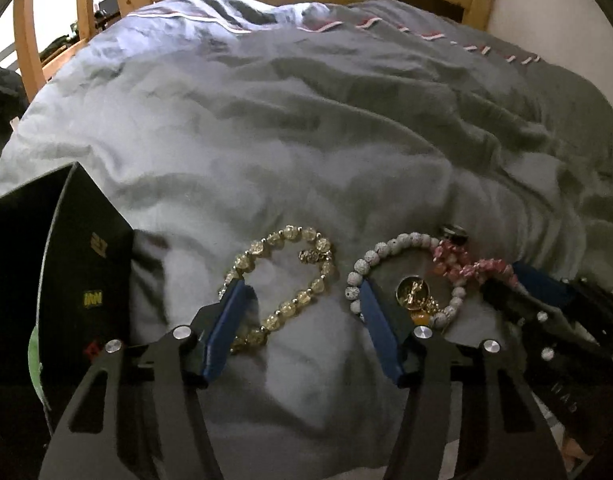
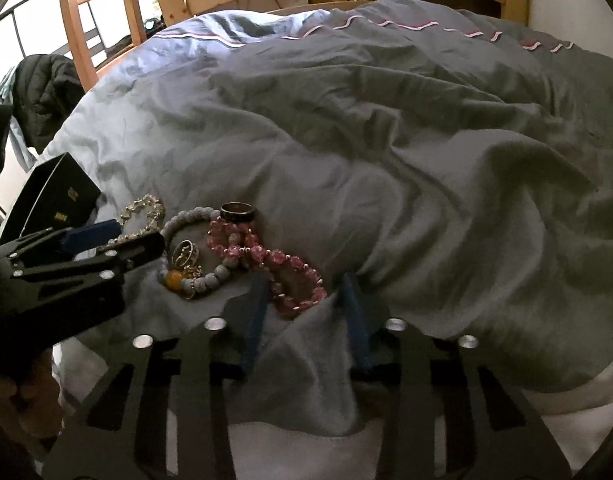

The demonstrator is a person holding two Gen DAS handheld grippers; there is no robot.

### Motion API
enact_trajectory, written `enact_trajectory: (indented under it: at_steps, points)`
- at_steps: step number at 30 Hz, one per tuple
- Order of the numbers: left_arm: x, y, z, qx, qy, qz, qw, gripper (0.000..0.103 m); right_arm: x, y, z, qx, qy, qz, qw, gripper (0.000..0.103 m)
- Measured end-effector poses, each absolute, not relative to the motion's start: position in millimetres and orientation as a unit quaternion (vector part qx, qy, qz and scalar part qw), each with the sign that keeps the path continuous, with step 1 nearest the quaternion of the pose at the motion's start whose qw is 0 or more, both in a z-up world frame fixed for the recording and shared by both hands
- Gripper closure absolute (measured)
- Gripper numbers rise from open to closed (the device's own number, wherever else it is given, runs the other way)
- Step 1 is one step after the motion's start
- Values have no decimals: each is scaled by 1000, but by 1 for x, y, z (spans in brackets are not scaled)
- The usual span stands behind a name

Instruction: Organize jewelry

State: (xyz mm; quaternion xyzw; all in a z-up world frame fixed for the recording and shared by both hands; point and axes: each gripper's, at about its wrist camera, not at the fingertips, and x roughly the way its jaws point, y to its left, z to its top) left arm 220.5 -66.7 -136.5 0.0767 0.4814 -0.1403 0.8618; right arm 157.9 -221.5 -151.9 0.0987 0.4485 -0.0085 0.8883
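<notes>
Three bracelets [image 1: 282, 280], one ring [image 2: 237, 212], one box [image 1: 66, 280]; both grippers [image 1: 302, 296] [image 2: 304, 288] spread wide, holding nothing

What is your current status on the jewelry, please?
Left gripper open over yellow bead bracelet. Right gripper open around pink bead bracelet. White bead bracelet and ring crowd it. Black box far left.

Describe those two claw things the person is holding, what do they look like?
Both are alike. The left tool has flat matte-black plate arms with slot-shaped cutouts, round silver bolt heads at the joints, and two straight blue fingers. The right tool is built the same, with darker blue fingers. No cables show, and no sleeves.
</notes>
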Motion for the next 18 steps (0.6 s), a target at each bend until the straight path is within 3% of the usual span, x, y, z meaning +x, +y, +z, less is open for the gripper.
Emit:
enact_trajectory:
  at_steps: [4,8,18]
  points:
    - [224,-58,-136,56,489,-134,860,76,155,-224,-148,107,435,-17,894,89]
    - [224,-51,-133,36,491,-135,860,89,150,-229,-140,120,416,-21,901,93]
    - [206,-52,-109,34,466,-153,871,95,136,-235,-113,152,354,-6,923,94]
